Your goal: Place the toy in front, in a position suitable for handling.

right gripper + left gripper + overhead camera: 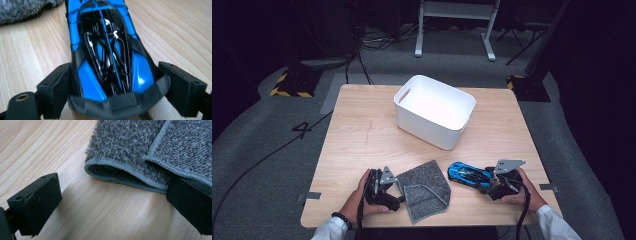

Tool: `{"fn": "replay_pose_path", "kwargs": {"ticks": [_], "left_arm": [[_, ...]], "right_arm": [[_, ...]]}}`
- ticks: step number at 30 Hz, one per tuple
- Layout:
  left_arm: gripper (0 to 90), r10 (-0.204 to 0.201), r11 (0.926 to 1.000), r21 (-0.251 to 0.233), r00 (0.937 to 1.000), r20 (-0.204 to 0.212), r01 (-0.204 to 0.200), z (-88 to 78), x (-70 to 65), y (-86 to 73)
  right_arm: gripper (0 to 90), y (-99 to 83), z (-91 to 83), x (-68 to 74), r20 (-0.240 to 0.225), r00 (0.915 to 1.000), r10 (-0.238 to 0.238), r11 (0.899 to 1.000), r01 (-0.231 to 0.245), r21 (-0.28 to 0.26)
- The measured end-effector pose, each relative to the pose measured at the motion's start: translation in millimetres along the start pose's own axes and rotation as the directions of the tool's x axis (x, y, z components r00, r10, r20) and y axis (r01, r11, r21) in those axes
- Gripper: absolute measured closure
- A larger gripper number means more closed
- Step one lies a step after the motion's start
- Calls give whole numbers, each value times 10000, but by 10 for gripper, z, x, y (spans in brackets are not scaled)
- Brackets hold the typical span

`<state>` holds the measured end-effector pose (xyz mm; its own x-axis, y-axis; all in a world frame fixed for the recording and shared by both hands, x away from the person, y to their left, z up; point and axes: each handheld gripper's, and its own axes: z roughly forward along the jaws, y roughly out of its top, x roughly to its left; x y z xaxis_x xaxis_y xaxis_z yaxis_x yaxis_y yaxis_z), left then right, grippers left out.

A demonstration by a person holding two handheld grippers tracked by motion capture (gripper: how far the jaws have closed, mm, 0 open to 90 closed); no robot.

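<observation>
Blue toy car [110, 57] sits near-right on the wooden table [362, 145], clamped by the right gripper [112, 92]. Left gripper [110, 207], jaws apart, meets the folded grey cloth [140, 147]. White bin [435, 111] stands far behind.

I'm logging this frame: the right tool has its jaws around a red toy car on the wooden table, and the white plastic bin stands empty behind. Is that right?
Not quite: the toy car is blue and black, not red, as the right gripper view shows. The rest holds: the right tool has its jaws on either side of the car on the wooden table, and the white plastic bin stands empty behind.
</observation>
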<state>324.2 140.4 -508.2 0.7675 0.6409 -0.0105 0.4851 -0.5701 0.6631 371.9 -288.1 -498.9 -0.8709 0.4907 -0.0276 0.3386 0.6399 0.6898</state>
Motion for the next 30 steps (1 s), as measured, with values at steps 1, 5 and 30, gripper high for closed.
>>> {"fn": "replay_pose_path", "kwargs": {"ticks": [1,5,30], "left_arm": [[1,0,10000,-11,10000,25,0,10,10,10],[1,-124,9999,-6,9999,-120,124,44,45,53],[14,-547,9985,10,9970,-551,548,92,242,131]], "right_arm": [[159,7,9,-1,-14,10000,8,10000,-7,64],[205,14,18,-10,-273,9996,-50,9999,54,127],[249,-23,-61,177,-1960,9716,-1328,9911,1314,-200]]}}
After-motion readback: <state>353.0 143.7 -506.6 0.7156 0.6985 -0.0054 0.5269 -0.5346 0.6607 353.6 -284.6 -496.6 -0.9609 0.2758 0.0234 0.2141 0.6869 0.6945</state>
